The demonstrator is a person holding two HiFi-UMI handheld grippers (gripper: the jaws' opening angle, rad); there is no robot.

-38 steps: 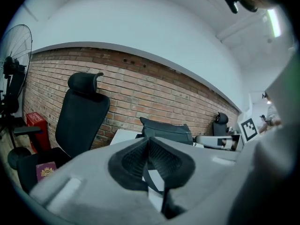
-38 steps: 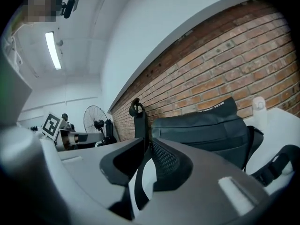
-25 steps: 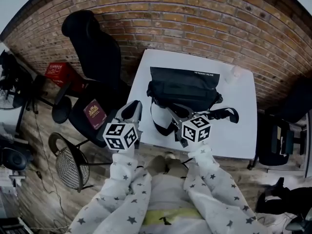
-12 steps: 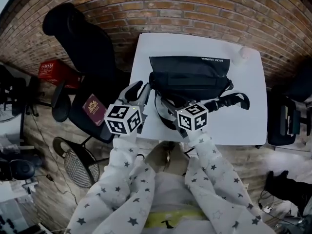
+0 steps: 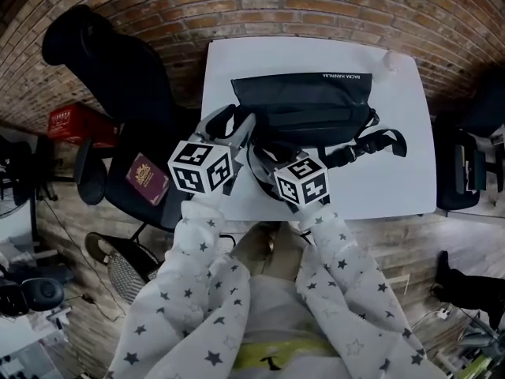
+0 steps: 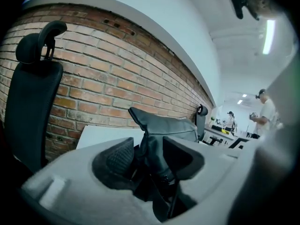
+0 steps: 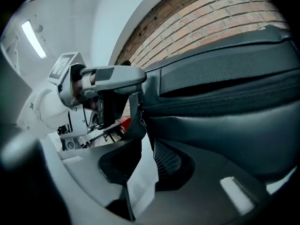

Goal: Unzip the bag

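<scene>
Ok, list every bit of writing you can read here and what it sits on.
Black bag: white print along its far edge, upside down in the head view, too small to read.
Red box: any print too blurred.
Maroon booklet: gold emblem, lettering unreadable.
Nothing else carries legible text.

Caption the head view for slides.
Left gripper opening around one end of the bag; right gripper closing beside it, only white table between its jaws.

Bag [image 5: 304,105]: black coated cloth, smooth, faint sheen
Worktop [image 5: 394,180]: white, smooth, matt
Wall [image 5: 260,6]: rough brick
Sleeves [image 5: 197,290]: soft printed cloth
</scene>
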